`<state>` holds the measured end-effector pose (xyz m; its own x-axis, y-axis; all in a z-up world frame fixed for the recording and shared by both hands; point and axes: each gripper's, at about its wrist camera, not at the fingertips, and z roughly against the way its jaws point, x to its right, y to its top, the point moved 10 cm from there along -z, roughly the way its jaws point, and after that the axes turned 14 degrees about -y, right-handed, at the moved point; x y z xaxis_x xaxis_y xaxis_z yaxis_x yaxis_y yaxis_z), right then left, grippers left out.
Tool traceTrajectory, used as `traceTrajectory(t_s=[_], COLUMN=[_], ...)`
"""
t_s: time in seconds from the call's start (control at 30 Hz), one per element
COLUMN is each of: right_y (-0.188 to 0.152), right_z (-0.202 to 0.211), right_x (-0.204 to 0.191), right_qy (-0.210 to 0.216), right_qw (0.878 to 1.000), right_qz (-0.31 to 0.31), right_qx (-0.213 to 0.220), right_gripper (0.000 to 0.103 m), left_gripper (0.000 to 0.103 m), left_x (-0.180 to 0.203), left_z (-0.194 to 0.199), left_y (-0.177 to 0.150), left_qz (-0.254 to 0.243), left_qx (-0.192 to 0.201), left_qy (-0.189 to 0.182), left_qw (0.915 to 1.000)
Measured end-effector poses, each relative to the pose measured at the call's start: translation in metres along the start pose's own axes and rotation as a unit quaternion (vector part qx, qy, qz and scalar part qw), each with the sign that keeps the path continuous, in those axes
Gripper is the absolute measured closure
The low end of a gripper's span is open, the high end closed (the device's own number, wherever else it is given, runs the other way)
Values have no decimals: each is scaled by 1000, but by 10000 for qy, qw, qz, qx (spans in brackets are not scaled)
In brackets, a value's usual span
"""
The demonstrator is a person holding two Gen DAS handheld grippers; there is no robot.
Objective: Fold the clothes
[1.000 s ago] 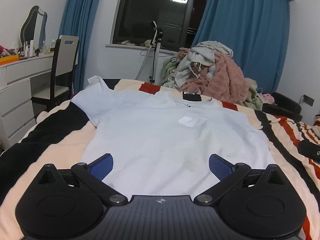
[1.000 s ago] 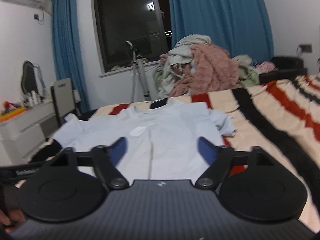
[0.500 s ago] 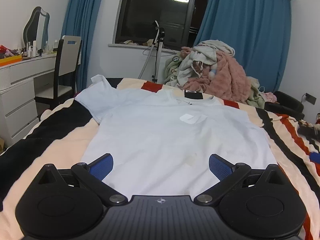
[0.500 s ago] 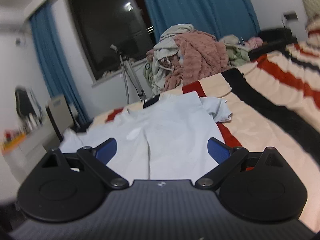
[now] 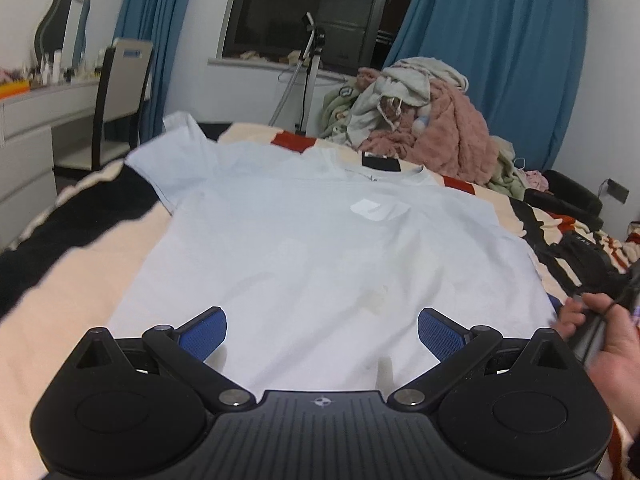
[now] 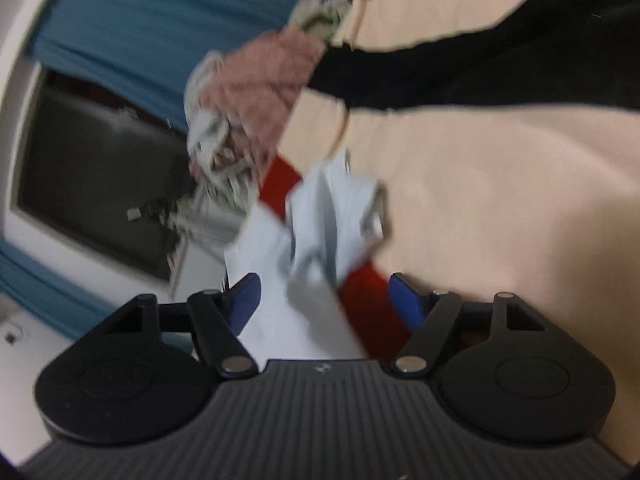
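Pale blue T-shirt (image 5: 320, 248) flat on striped bed (image 5: 80, 280), collar at 12 o'clock, hem at 6. Left tool (image 5: 322, 330) wide, empty, above hem edge. Right tool (image 6: 325, 300) wide, rolled sideways, blurred; crumpled sleeve (image 6: 336, 216) ahead, not gripped. Clothes heap (image 5: 424, 120) beyond collar. Bare blanket at 9 o'clock.

Dim room light; right view blurred — fisheye-warped.

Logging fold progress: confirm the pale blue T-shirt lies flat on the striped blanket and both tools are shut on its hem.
Wrong on the tools. The left wrist view shows the left tool open above the T-shirt; the right wrist view shows the right tool open too. The shirt does lie on the blanket.
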<state>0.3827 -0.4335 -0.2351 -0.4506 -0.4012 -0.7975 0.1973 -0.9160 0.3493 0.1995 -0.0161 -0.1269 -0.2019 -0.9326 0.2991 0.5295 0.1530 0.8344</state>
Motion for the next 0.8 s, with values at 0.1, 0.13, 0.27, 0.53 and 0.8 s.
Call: traceTrajectory(t_s=[0.1,0.13,0.27,0.53,0.8], right_y=[6,8,21,63,123], right_z=[-30,-41,-79,-105,-100], right_x=[-6,-9,-25,-82,-59], right_qy=[-23,-51,-98,-208,-1021], right_qw=[9999,9999,9996,9766,9458], right_qz=[-107,-123,118,2134,2970], right_qx=[84,105,226,173,827], right_gripper=[33,35,40,90,89], left_gripper=[0,0,0,0,0], left_x=[-1,-1,1,-12,-5], left_z=[-12,-15,-29,-54,-65], left_y=[-1,-2,-4,-14,-20], left_qz=[20,-31,-117,244,-123], left_qx=[-6,9,34,-199,-280], left_qy=[-79,-90,-170,-333,-441], left_qw=[10000,10000,9998,9989,9986])
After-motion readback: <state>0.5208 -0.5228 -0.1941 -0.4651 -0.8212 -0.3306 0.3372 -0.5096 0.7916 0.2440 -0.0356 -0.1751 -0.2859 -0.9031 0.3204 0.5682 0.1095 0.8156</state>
